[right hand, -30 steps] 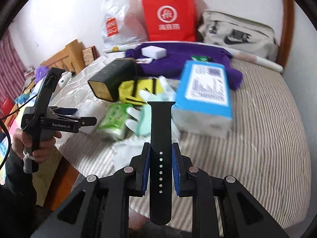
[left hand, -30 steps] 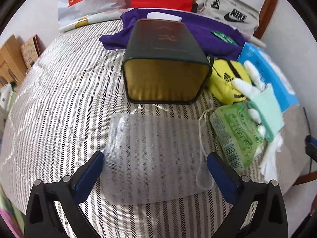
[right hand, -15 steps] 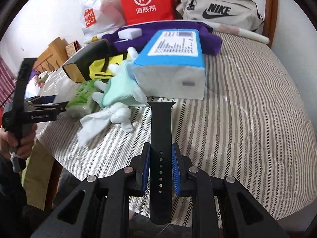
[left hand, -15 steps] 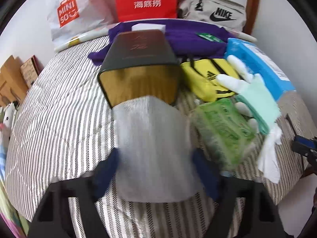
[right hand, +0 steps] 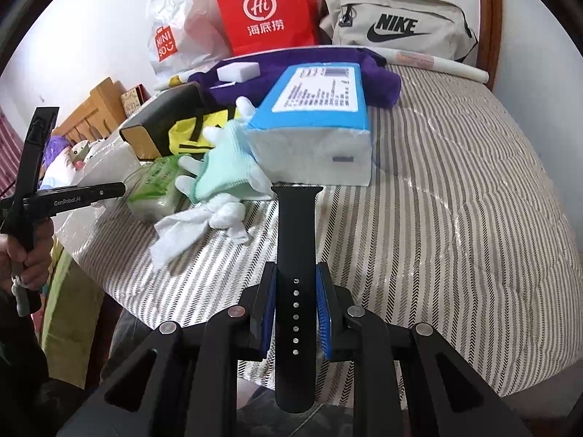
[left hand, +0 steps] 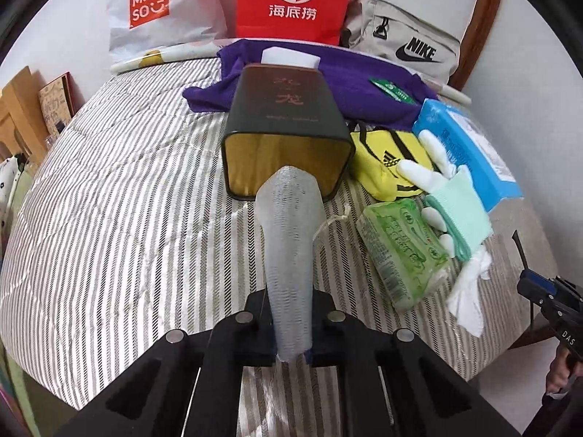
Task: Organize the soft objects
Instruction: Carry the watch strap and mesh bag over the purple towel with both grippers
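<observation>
My left gripper (left hand: 289,342) is shut on a sheer white mesh pouch (left hand: 289,240), which stands bunched up between the fingers just in front of the open mouth of a dark tin box (left hand: 288,134) lying on its side on the striped bed. My right gripper (right hand: 295,313) is shut on a black watch strap (right hand: 296,255) and holds it above the bed's near edge. Mint-and-white gloves (left hand: 455,204) (right hand: 226,167), a green tissue pack (left hand: 404,247) (right hand: 156,189) and a yellow pouch (left hand: 386,160) lie to the box's right.
A blue tissue pack (right hand: 320,123) (left hand: 470,145) and purple cloth (left hand: 346,83) with a white sponge (right hand: 238,71) lie further back. A red bag (left hand: 295,0), Miniso bag (left hand: 153,7) and Nike bag (right hand: 397,25) line the wall. The striped bed surface (right hand: 455,218) stretches right.
My left gripper closed on the mesh pouch, which was lying flat, and lifted it bunched toward the box mouth. My right gripper with the strap swung right and drew back to the bed's near edge.
</observation>
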Tool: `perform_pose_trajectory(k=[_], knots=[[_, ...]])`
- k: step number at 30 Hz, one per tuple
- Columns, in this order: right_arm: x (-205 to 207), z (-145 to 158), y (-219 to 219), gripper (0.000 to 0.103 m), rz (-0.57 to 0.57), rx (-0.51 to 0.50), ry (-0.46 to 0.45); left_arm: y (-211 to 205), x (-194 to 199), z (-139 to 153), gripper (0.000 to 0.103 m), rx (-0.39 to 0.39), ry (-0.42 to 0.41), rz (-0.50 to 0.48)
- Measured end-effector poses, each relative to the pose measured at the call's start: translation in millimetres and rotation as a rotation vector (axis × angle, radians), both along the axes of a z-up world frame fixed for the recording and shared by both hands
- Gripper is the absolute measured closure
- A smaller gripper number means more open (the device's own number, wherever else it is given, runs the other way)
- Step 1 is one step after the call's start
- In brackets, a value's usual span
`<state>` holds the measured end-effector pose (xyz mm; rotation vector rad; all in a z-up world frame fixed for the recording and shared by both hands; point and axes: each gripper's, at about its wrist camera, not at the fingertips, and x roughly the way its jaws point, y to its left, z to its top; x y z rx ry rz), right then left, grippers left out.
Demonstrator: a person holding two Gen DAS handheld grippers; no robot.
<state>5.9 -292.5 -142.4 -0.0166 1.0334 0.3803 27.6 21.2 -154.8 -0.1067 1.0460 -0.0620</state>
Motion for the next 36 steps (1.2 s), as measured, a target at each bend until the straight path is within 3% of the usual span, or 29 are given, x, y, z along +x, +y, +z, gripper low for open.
perform_pose_trajectory(k=[19, 36], knots=[[-8.4, 54.5, 13.9, 0.083, 0.054, 0.067, -0.089, 15.2, -14.4, 58.7, 0.093, -0.053, -0.106, 0.044], [51.9, 89.3, 18.3, 0.083, 0.041, 0.067, -0.144, 19.8, 40.5, 85.0, 0.093, -0.068, -0.108, 0.043]])
